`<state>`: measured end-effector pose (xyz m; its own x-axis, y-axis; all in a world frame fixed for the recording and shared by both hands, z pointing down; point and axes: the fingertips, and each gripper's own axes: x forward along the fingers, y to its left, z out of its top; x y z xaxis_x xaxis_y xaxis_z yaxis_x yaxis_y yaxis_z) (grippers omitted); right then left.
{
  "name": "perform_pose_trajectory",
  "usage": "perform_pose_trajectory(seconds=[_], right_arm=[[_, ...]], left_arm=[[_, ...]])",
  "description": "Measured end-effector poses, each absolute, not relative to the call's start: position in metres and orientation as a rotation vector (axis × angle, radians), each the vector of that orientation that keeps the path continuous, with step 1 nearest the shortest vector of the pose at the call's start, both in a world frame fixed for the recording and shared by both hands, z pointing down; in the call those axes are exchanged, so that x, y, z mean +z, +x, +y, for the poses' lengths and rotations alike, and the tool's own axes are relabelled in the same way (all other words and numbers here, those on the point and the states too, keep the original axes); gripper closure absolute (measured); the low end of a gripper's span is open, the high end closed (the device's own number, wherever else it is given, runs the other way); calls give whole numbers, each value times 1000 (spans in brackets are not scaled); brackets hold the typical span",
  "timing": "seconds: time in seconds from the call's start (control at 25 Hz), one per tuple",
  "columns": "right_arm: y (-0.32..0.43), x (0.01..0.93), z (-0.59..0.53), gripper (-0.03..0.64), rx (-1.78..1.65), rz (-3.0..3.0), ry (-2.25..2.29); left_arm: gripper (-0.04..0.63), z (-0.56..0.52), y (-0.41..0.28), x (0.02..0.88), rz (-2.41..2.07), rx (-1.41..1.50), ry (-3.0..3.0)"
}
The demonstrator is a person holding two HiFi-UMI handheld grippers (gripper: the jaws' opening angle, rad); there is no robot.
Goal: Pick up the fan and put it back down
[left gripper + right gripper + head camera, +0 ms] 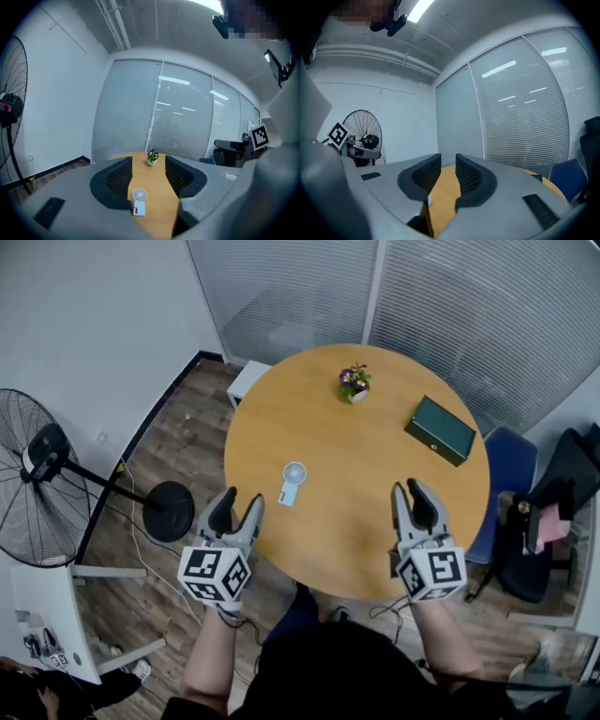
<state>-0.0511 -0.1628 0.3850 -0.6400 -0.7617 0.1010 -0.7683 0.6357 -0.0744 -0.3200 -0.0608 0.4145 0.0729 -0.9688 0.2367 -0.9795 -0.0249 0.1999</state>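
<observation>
Left tongs [242, 497] and right tongs [407, 487] apart, empty, at table [361, 460] edge — fan [292, 480] lying clear between

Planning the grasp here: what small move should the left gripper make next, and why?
Probably ease the left gripper forward and slightly inward toward the fan. Its jaws stand apart and empty, and the fan lies flat on the table just ahead of them, not yet between the pads. The right gripper is farther from it.
</observation>
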Motion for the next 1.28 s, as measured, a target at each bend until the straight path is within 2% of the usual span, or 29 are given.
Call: perform_pose_trajectory(seconds=[0.24,0.56,0.8,1.28], right_arm=[[-63,390,-193,515,132,-2696,1395],[-35,403,-217,522,139,-2532,1566],[-22,433,-218,523,209,-2471,1573],[10,508,-237,540,396,-2445,1502]], left_arm=[[376,-116,-335,450,-1808,79,2073],[376,-176,-331,514,-1625,189,2083],[376,-183,-326,590,-1538,338,1970],[362,-179,-307,688,-1487,552,1775]])
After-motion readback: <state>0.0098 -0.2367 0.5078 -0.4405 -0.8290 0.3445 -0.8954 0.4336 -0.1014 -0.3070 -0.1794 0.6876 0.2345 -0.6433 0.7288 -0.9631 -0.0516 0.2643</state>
